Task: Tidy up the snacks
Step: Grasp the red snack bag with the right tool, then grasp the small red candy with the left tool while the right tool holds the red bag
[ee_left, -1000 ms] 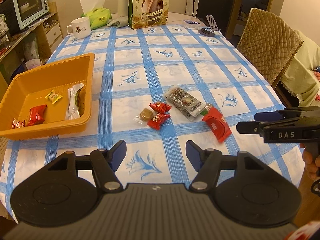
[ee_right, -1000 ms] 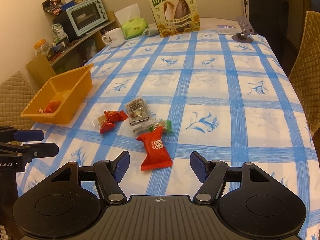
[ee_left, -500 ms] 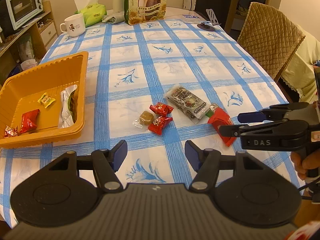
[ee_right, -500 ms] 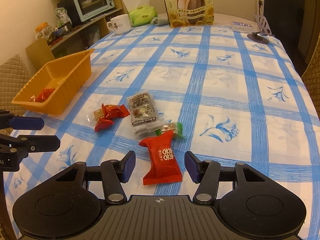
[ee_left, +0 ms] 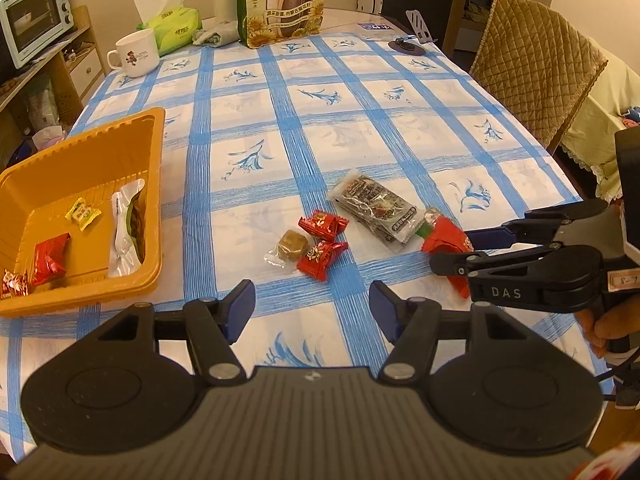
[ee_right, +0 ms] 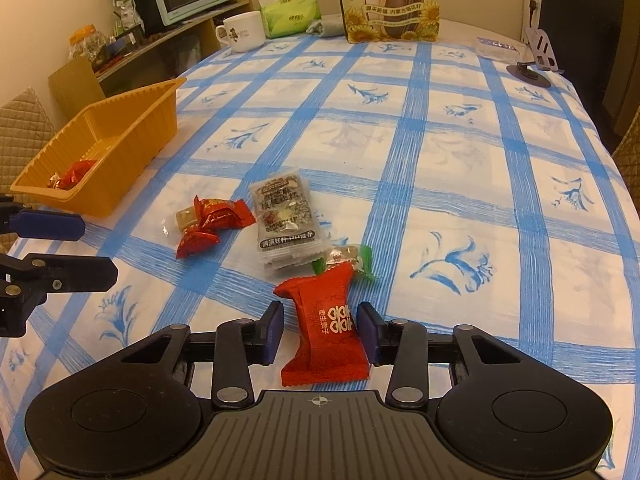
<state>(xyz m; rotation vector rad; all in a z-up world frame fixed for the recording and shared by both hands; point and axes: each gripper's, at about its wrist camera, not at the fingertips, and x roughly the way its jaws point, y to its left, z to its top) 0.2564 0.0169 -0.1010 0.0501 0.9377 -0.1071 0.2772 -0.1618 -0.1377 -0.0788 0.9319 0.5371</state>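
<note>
A big red packet (ee_right: 326,320) lies on the blue-checked tablecloth between the fingers of my right gripper (ee_right: 320,334). Its jaws are closing; the right pad is almost on the wrapper and a gap shows on the left. From the left wrist view the right gripper (ee_left: 450,247) straddles that red packet (ee_left: 444,236). My left gripper (ee_left: 312,312) is open over bare cloth, empty. Ahead of it lie two small red candies (ee_left: 323,224), a brown candy (ee_left: 292,245) and a clear snack pack (ee_left: 374,208). The orange tray (ee_left: 154,184) at left holds several snacks.
A green-wrapped candy (ee_right: 352,258) touches the red packet's far end. At the table's far end stand a sunflower-seed bag (ee_left: 280,4), a mug (ee_left: 134,54), a tissue pack (ee_left: 172,26) and a phone stand (ee_left: 412,36). A quilted chair (ee_left: 532,60) is at right.
My right gripper has come forward and down over the red packet, and its jaws have narrowed around it. The left gripper has edged slightly towards the snacks, still open.
</note>
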